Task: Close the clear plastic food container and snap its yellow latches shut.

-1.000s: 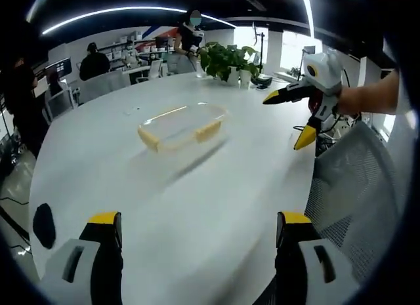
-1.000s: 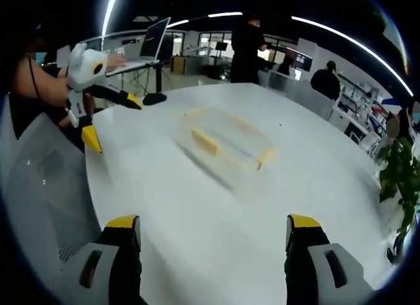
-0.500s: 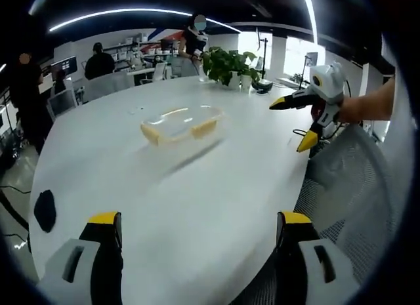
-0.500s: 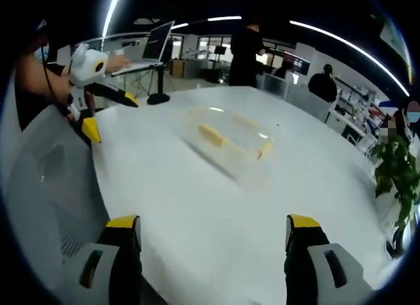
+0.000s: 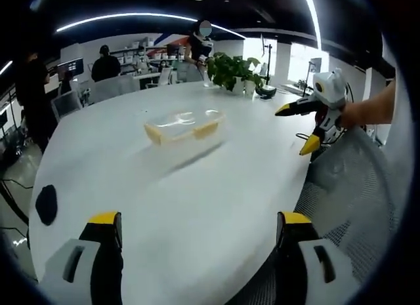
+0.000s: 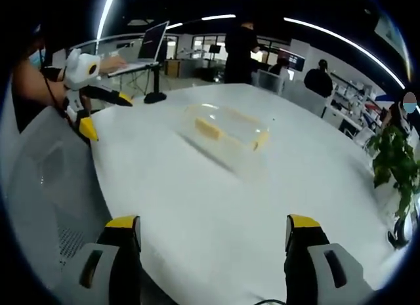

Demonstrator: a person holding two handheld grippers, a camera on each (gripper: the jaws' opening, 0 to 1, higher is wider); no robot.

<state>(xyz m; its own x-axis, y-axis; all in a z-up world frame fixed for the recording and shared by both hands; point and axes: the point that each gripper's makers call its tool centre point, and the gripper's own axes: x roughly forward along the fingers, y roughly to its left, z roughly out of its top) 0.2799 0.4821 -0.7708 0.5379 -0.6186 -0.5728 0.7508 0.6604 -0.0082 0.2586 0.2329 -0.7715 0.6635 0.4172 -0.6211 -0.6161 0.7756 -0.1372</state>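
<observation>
Well ahead of both grippers (image 5: 197, 229) (image 6: 213, 233) lies the container (image 5: 184, 126).

The left hand-held gripper (image 5: 197, 236) has two pale grey jaws, each with a black inner face, a dark slot on its outer side and a yellow cap at the tip. The right hand-held gripper (image 6: 213, 238) is built the same: grey jaws, black inner faces, yellow tips. Seen from the other hand, each tool has a rounded white body bearing a round yellow-ringed mark, with black jaws ending in pointed yellow tips and a thin dark cable.
</observation>
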